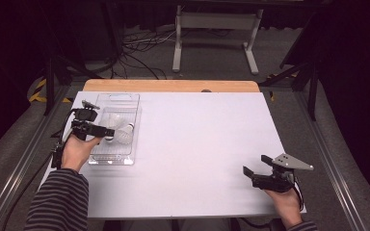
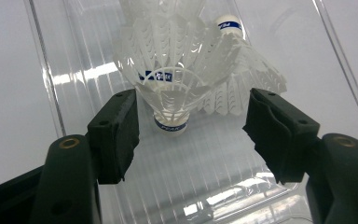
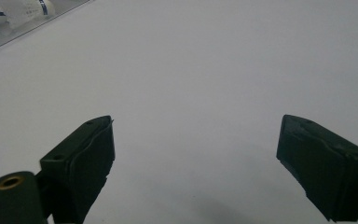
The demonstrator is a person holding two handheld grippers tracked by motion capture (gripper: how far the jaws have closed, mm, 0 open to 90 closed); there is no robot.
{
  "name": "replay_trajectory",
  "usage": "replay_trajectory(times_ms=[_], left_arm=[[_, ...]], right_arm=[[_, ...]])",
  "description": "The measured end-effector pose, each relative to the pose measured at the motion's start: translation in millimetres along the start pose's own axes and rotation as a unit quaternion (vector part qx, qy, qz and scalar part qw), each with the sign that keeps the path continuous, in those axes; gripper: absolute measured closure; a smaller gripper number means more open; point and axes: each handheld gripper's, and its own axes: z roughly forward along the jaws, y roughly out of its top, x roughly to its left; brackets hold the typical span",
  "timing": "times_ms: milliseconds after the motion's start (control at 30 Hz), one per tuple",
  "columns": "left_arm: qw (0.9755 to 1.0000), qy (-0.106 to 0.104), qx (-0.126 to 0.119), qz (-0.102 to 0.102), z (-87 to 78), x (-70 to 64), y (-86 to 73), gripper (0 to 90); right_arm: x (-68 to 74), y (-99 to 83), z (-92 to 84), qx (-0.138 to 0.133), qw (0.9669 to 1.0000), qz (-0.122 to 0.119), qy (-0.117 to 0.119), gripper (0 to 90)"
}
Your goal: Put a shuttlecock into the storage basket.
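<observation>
A white table (image 1: 197,149) is spreading across the high view, and a clear plastic tray (image 1: 120,98) is sitting toward its ten o'clock side. Inside the tray two white shuttlecocks are lying touching each other, the nearer shuttlecock (image 2: 170,79) pointing its cork at the camera and the farther shuttlecock (image 2: 242,60) lying at its two o'clock. The left gripper (image 2: 191,128) is hovering over them, jaws released and clear of the feathers. At five o'clock the right gripper (image 1: 256,165) is resting with jaws spread, grasping nothing.
</observation>
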Motion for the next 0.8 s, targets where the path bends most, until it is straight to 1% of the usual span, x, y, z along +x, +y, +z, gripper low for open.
replay_trajectory(times_ms=[100, 267, 300, 367, 433, 467, 533, 600, 767, 800], left_arm=[[1.0, -0.001, -0.007, -0.003, -2.7, -1.0, -0.8, 33.6], [0.9997, 0.014, -0.018, 0.01, -7.9, -4.7, -2.4, 31.0], [0.9997, 0.014, -0.018, 0.01, -7.9, -4.7, -2.4, 30.7], [0.9994, 0.02, -0.021, 0.017, -10.3, -6.7, -3.2, 30.0], [0.9994, 0.017, -0.026, 0.015, -11.3, -7.7, -3.7, 29.6], [0.9993, 0.018, -0.026, 0.019, -11.9, -7.4, -3.8, 29.4], [0.9993, 0.016, -0.029, 0.019, -12.7, -7.5, -4.4, 29.0], [0.9993, 0.014, -0.028, 0.018, -14.2, -7.9, -5.1, 28.6], [0.999, 0.012, -0.038, 0.02, -17.6, -9.2, -8.6, 28.1], [0.9987, 0.014, -0.043, 0.023, -18.3, -9.8, -9.4, 28.1]], right_arm=[[0.0, 0.0, -0.1, -0.001, 1.0, 0.0, 0.0, 11.7], [0.0, 0.1, -0.1, 0.0, 1.0, -0.001, 0.001, 11.7], [0.1, 0.0, 0.0, 0.0, 1.0, 0.0, 0.001, 11.7], [0.2, 0.0, 0.1, 0.0, 1.0, -0.001, 0.001, 11.7], [0.3, 0.0, 0.0, 0.0, 1.0, 0.0, 0.001, 11.7], [0.2, 0.0, -0.1, 0.0, 1.0, 0.0, 0.001, 11.7], [0.1, 0.0, -0.1, 0.0, 1.0, 0.0, 0.001, 11.7], [0.1, 0.0, -0.2, 0.0, 1.0, 0.0, 0.001, 11.7], [0.0, 0.0, -0.3, 0.0, 1.0, 0.0, 0.001, 11.7], [0.0, 0.0, -0.3, 0.0, 1.0, 0.0, 0.001, 11.7]])
